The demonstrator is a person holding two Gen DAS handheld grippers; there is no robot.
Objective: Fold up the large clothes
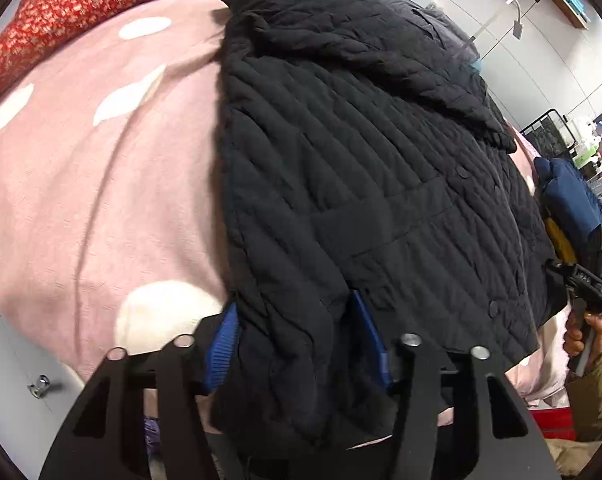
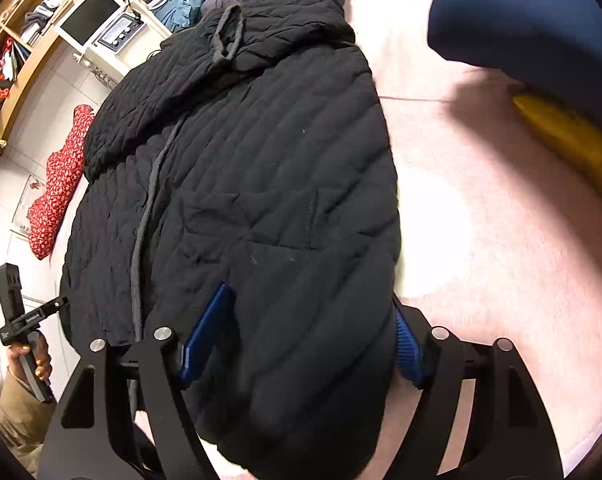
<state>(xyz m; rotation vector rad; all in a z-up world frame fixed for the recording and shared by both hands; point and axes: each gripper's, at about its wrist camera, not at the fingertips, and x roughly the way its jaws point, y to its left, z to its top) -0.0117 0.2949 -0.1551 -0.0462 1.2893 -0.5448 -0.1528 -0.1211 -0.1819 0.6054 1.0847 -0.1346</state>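
A black quilted jacket [image 1: 365, 152] lies spread on a pink bed cover with white dots [image 1: 81, 184]. My left gripper [image 1: 297, 340] has its blue pads on either side of a bunch of the jacket's near hem. The jacket also fills the right wrist view [image 2: 261, 184]. My right gripper [image 2: 309, 336] straddles the hem at the jacket's other near corner, blue pads on both sides of the thick fabric. The right gripper shows at the right edge of the left wrist view [image 1: 585, 280]. The left gripper shows at the left edge of the right wrist view [image 2: 21, 320].
A red floral cloth [image 1: 61, 12] lies at the far left of the bed. A folded navy and yellow garment [image 2: 541, 40] lies on the pink cover [image 2: 501, 220] at the right. Shelves and a white machine [image 2: 101, 20] stand beyond the bed.
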